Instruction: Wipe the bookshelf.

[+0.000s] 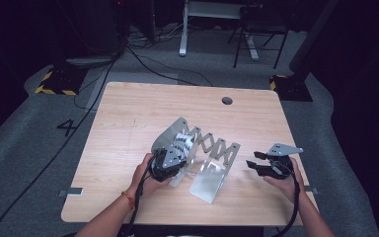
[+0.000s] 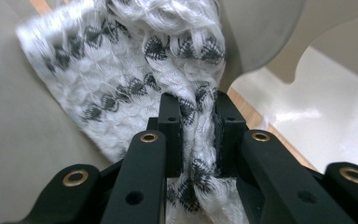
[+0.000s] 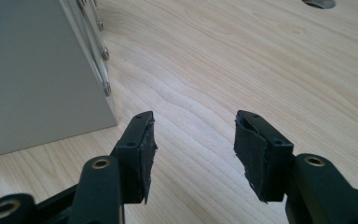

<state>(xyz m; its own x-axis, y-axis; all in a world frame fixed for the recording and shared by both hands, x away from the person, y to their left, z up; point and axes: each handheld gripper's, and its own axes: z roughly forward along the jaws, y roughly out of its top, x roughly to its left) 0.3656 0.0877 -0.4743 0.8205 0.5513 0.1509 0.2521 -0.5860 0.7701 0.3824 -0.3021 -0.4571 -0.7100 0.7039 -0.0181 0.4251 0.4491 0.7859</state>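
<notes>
A white knitted cloth point(image 2: 135, 60) with a dark grey pattern lies bunched against the left plate of a metal expanding rack point(image 1: 205, 148) near the table's front middle. The same cloth point(image 1: 181, 143) peeks out between the rack's plates in the high view. My left gripper point(image 2: 196, 109) is shut on a fold of the cloth, jaws pinching it from both sides. My left gripper point(image 1: 170, 160) sits at the rack's near left end. My right gripper point(image 3: 193, 133) stands open over bare wood, nothing between its pads. In the high view my right gripper point(image 1: 256, 160) hovers just right of the rack.
The wooden table point(image 1: 128, 113) has a round cable hole point(image 1: 227, 100) at the back right. The rack's flat grey end plate point(image 3: 32, 70) stands close on the left in the right gripper view. Cables and chair legs lie on the floor beyond the table.
</notes>
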